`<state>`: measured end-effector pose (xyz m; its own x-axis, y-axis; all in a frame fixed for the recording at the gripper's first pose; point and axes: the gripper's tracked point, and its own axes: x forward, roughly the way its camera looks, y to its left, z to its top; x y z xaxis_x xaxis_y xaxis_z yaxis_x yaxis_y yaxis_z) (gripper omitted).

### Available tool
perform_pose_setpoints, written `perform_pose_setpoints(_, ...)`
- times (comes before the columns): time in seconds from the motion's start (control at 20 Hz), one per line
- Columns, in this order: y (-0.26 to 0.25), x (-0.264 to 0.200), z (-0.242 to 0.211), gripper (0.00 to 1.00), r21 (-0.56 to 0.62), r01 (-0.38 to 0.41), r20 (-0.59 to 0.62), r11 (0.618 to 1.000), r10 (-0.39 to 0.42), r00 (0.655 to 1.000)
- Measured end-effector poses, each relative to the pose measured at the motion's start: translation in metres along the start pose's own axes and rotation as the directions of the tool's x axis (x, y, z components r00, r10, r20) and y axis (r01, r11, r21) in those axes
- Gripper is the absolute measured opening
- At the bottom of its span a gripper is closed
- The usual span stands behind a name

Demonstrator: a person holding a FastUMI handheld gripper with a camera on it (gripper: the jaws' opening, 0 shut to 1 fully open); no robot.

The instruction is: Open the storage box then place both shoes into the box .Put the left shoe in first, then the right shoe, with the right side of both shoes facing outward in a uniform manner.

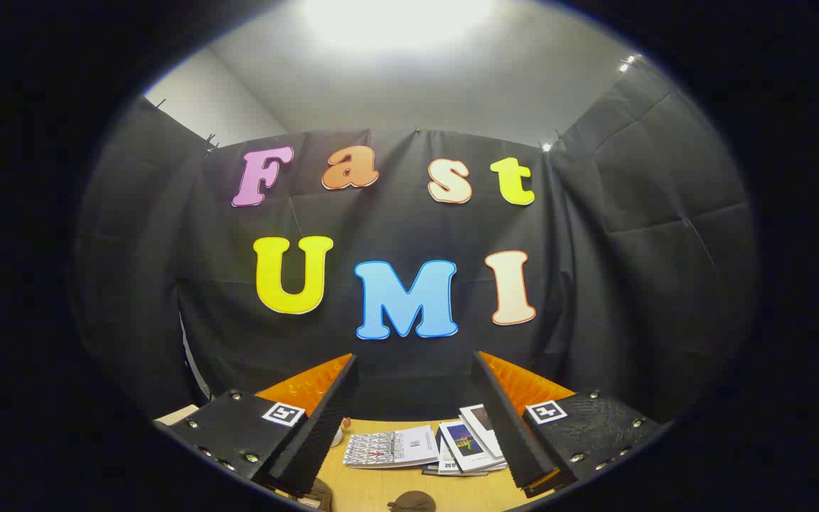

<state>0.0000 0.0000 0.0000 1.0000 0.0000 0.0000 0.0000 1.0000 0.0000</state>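
Tongs (415, 416) spread, empty, aimed high at booth wall. Booklets (427, 448) on bench (367, 491), lower centre. Judged: box-opening step not begun; next, tip down, find box.

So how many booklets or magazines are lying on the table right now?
3 at least: a grey-patterned booklet on the wooden table between the open fingers, a blue-cover magazine beside it, and a white one partly behind the right finger. More may be hidden underneath.
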Motion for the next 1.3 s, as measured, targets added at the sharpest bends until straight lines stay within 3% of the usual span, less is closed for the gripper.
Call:
perform_pose_setpoints(0.9,0.006,0.013,-0.007,0.98,-0.005,-0.027,0.022,1.0,0.028,0.999)
perform_pose_setpoints(1.15,0.019,0.016,-0.032,0.98,0.044,-0.06,-0.006,0.997,0.06,0.998)
perform_pose_setpoints(1.3,0.021,0.018,-0.05,0.98,0.054,-0.04,-0.025,0.998,0.041,0.999)
